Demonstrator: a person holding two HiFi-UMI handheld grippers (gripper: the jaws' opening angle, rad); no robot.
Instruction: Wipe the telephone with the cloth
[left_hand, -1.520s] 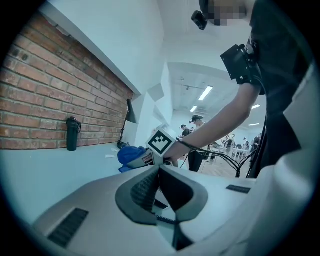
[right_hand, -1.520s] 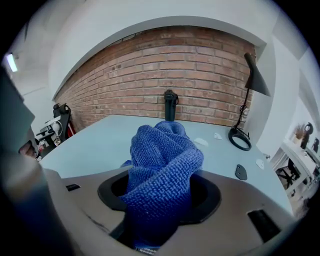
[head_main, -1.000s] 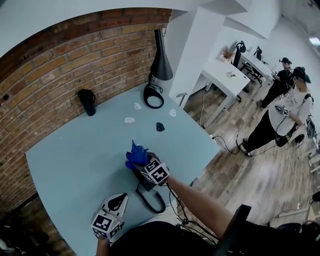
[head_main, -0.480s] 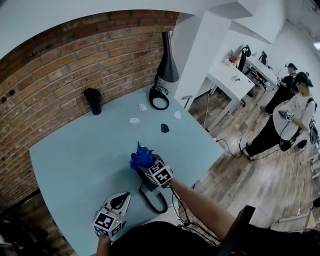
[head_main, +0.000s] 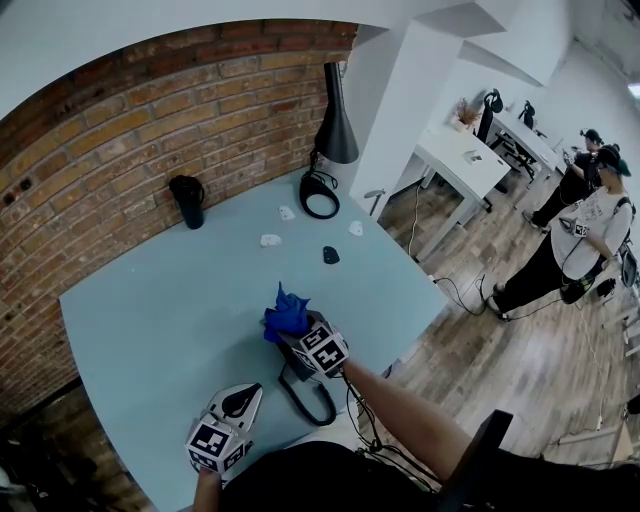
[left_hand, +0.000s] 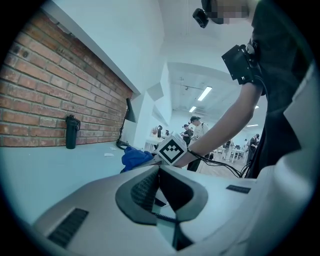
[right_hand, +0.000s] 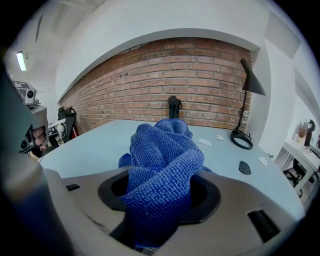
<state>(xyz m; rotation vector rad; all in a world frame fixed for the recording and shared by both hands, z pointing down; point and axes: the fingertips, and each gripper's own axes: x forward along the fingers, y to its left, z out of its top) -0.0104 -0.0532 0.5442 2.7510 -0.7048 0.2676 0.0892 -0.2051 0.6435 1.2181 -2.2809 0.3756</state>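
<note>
My right gripper (head_main: 293, 326) is shut on a bunched blue cloth (head_main: 287, 311), which sticks up past the fingertips. It hovers over a black telephone (head_main: 291, 364) near the front of the light blue table (head_main: 150, 310). The phone's cord (head_main: 312, 403) loops toward the table edge. In the right gripper view the cloth (right_hand: 162, 165) fills the space between the jaws and hides the phone. My left gripper (head_main: 243, 397) sits low at the front edge, left of the cord, shut and holding nothing. In the left gripper view, the cloth (left_hand: 134, 157) shows beyond its tips (left_hand: 159, 171).
A black bottle (head_main: 187, 200) stands by the brick wall. A black lamp (head_main: 336, 130) with a ring base (head_main: 320, 196) is at the far corner. Small white pieces (head_main: 270, 240) and a black piece (head_main: 331, 255) lie mid-table. People (head_main: 585, 235) stand by white desks (head_main: 460, 155) at right.
The head view has shifted a little. The right gripper with the cloth stays over the telephone, nudged slightly right. The left gripper has kept its place.
</note>
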